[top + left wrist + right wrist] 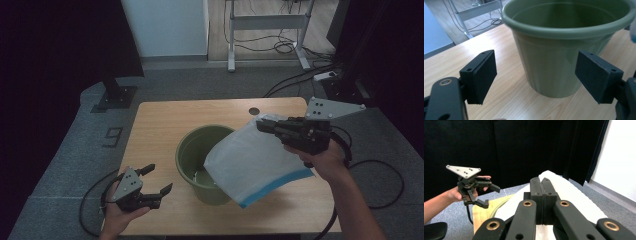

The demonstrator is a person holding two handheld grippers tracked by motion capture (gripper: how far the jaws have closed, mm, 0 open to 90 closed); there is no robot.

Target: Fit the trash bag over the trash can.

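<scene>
A wooden table [165,120] is seen from above, and a green pot [192,150] stands near its middle, upright and empty as far as can be seen. Over the right part of the pot's rim a white bag [255,162] with a blue edge is held slanted, its lower corner hanging in front of the pot's near side. The bag is pinched at its upper edge by the right gripper [265,126], whose jaws are pressed together on the thin material; in the right gripper view the white material [574,195] is seen running away from the closed jaws. The right forearm comes in from the lower right and the gripper points to the left, roughly level. The left gripper [157,181] is held low at the near left corner of the table, well apart from the bag, with its jaws spread and nothing between them; its view looks at the pot's wall [549,62]. It is judged that the bag is being brought to the pot for lining it. The next move probably calls for the free edge to be taken by the left gripper, so that the mouth can be opened.
</scene>
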